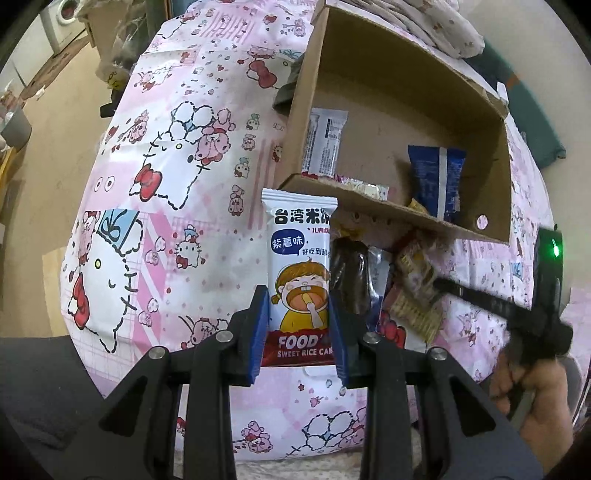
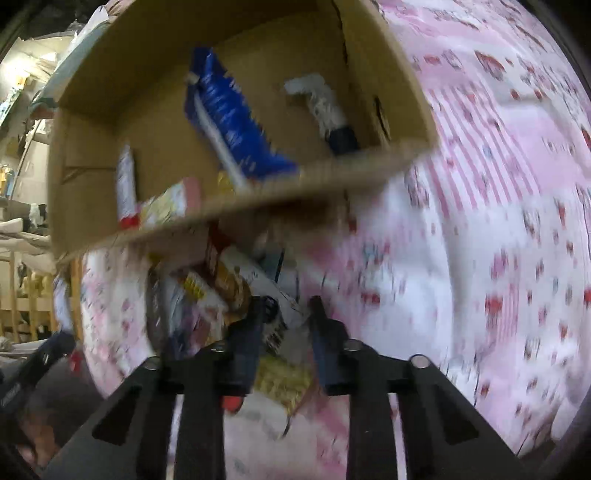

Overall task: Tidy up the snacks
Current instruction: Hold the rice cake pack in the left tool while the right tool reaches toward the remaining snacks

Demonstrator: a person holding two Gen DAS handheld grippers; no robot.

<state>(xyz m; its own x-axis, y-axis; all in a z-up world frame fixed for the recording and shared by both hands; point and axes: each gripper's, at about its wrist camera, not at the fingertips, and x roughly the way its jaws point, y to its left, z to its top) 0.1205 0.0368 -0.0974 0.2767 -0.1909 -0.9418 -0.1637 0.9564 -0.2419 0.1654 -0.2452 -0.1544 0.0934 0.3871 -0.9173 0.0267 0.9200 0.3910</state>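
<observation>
My left gripper (image 1: 298, 295) is shut on a white rice cake packet (image 1: 301, 258) with a cartoon child, held upright just in front of the cardboard box (image 1: 373, 62). The box holds a blue packet (image 1: 436, 177), a white packet (image 1: 323, 142) and a small pale packet (image 1: 364, 188). A pile of loose snacks (image 1: 388, 280) lies on the bed in front of the box. In the blurred right wrist view, my right gripper (image 2: 286, 306) is over that pile (image 2: 221, 288), its jaws apart around a white packet (image 2: 284, 306); whether they grip it is unclear.
The pink cartoon-print bedsheet (image 1: 166, 184) covers the bed. The floor and a washing machine (image 1: 62, 18) lie to the far left. A folded cloth (image 1: 436, 26) lies behind the box. My right gripper and hand show at the right (image 1: 532, 332).
</observation>
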